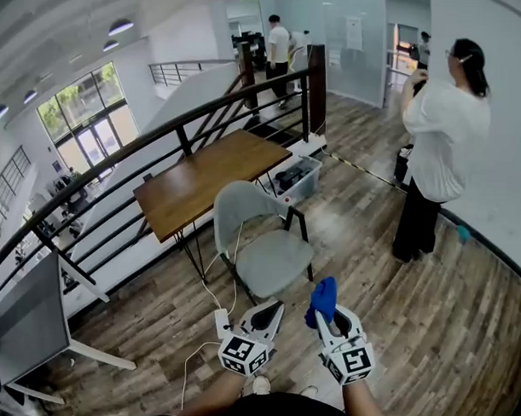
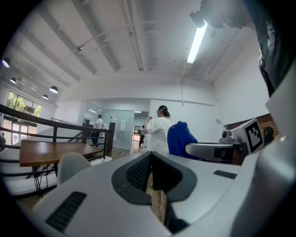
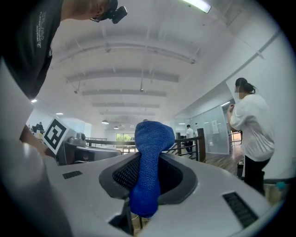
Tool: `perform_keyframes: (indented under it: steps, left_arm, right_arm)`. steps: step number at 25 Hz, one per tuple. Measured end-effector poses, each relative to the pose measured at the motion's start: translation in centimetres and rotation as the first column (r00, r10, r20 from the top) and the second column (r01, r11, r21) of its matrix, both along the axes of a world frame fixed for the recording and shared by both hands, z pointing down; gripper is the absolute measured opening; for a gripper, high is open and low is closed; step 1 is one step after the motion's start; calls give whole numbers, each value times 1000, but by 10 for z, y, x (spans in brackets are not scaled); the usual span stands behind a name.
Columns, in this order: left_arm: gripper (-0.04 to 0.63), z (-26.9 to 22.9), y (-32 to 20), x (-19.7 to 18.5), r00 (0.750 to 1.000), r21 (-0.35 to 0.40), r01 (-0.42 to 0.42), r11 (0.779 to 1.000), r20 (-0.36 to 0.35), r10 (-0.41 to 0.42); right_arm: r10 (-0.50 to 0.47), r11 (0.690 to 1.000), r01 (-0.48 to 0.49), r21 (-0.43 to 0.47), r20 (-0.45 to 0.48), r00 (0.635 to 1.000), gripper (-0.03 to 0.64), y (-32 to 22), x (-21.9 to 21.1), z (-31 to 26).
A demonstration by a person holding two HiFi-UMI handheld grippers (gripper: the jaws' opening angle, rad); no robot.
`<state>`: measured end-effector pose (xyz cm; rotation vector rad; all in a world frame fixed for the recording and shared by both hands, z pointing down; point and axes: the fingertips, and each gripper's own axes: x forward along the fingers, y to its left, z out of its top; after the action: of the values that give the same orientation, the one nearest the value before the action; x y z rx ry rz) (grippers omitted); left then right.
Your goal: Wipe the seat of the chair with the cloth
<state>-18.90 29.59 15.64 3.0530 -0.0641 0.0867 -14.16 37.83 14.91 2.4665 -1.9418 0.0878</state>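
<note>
The blue cloth (image 1: 324,296) is pinched by the fingers of the right gripper (image 1: 332,319). The fingers of the left gripper (image 1: 266,317) are pressed together, empty. The chair (image 1: 274,261) seat is not yet wiped.

The cloth (image 3: 150,166) is blue, knitted and rough. The chair (image 1: 271,259) looks like smooth, matt grey plastic. The tabletop (image 1: 206,180) is smooth brown wood. The floor (image 1: 427,320) is wood planks with a soft shine.
</note>
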Motion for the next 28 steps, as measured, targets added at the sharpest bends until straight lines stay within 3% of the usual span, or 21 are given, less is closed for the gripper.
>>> perform_keyframes:
  steps: [4,9,14,17,22,25,28]
  left_arm:
    - [8,6,18,4,1000,-4,15,1000,6,-15]
    - [8,11,38,6,1000,1,22,1000,20,-22]
    - [8,14,46,15,999,7,14,1000,32,-15]
    - [8,16,46,18,999,6,12,1000,36,-13]
    - [8,18,32,32,1000,2,8,1000,26,-8]
    - [8,16,19,42,1000,-11,-1,1000,14,1]
    - [8,14,3,52,1000,-17,-6,1000,7,6]
  right_arm:
    - [-9,1000,9,-6,9,1000,101,21,3,9]
    - [-17,996,18,84,-12,1000,101,36,12,14]
    - [-7,997,6,72,8,1000,101,40,21,19]
    - [-6,1000,6,20,20,1000,101,39,21,16]
    - [8,997,-8,71,-8,1000,101,25,40,24]
    - [62,998,-62,-1,8,998,101,16,52,20]
    - [113,993,-113,20,2,994,101,-1,67,16]
